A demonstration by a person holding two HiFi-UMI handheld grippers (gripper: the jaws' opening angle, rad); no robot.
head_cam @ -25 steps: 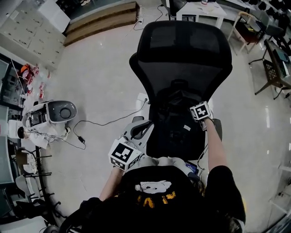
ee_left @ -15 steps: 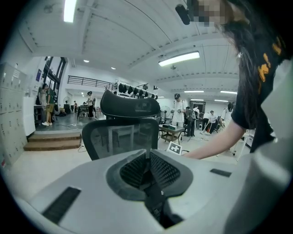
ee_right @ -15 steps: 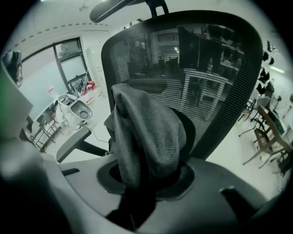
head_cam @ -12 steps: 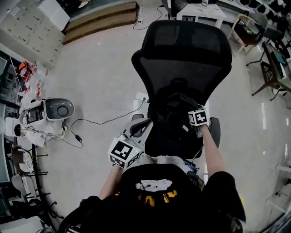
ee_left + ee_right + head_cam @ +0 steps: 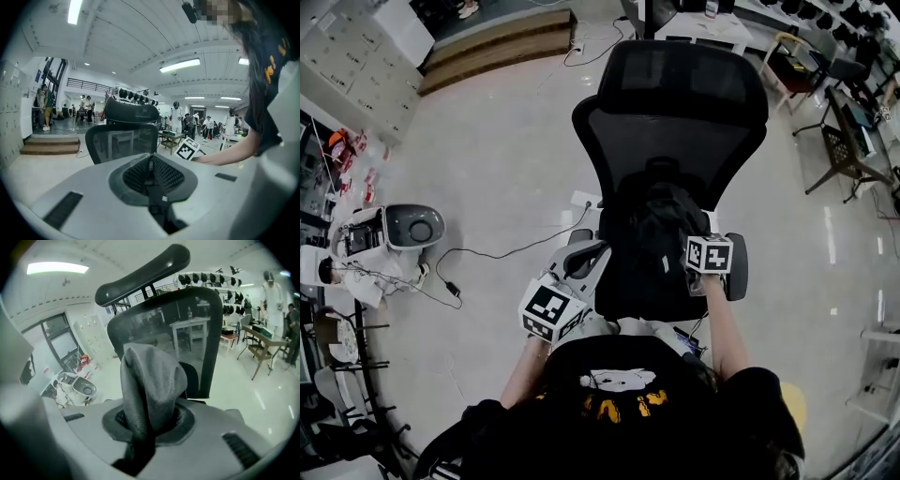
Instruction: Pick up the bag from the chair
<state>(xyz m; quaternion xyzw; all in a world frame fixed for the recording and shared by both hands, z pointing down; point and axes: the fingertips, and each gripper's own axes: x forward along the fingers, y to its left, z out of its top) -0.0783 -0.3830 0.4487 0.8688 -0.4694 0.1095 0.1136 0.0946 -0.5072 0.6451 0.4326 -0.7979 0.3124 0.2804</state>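
Glossy pale floor (image 5: 487, 169), black mesh chair (image 5: 675, 122) below me | dark bag (image 5: 661, 217) bunched over the seat, in front of the backrest | right gripper (image 5: 145, 427): jaws have just been closing, I see them pinching bag fabric | left gripper (image 5: 151, 176): jaws together, nothing between, at the chair's left side

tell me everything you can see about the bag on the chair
The bag is dark, soft woven fabric, bunched in a heap over the seat of the chair, close to its mesh backrest. A fold of it, grey and mesh-like up close, stands up between the jaws of the right gripper, which have just been closing and pinch it. Its full shape is unclear.
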